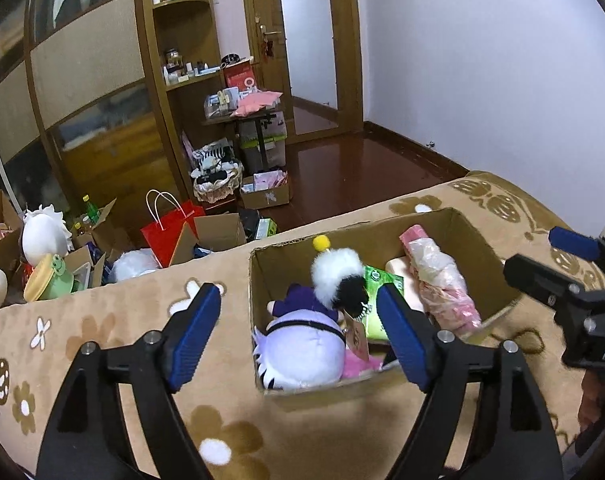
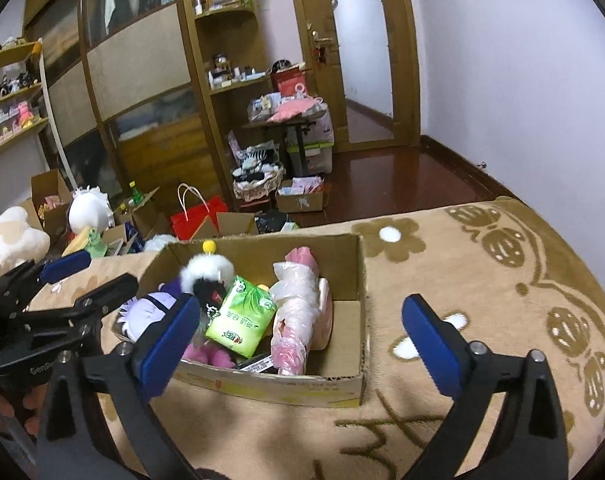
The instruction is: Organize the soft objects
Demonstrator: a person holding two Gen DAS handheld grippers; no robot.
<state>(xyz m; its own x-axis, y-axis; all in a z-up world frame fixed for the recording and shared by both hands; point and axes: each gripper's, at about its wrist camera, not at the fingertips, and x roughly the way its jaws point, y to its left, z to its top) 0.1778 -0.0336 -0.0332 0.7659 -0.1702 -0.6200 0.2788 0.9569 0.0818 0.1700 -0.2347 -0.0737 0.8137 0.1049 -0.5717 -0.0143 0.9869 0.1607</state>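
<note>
One cardboard box [image 2: 344, 388] of two plush toys [image 2: 150, 310], one green tissue pack [image 2: 242, 316]; both grippers' fingers [image 1: 196, 332] released, empty.

Matt cardboard box [image 2: 262, 384]; fuzzy blanket [image 2: 482, 280]; glossy floor [image 2: 382, 184].

one cardboard box [image 2: 344, 390], two plush toys, one tissue pack [image 2: 242, 316], one wrapped bundle [image 2: 296, 320]

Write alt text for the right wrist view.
An open cardboard box on a tan flower-patterned blanket holds a purple-and-white plush, a green tissue pack and a plastic-wrapped pink bundle. The open, empty right gripper frames it; the left gripper enters from the left.
</note>
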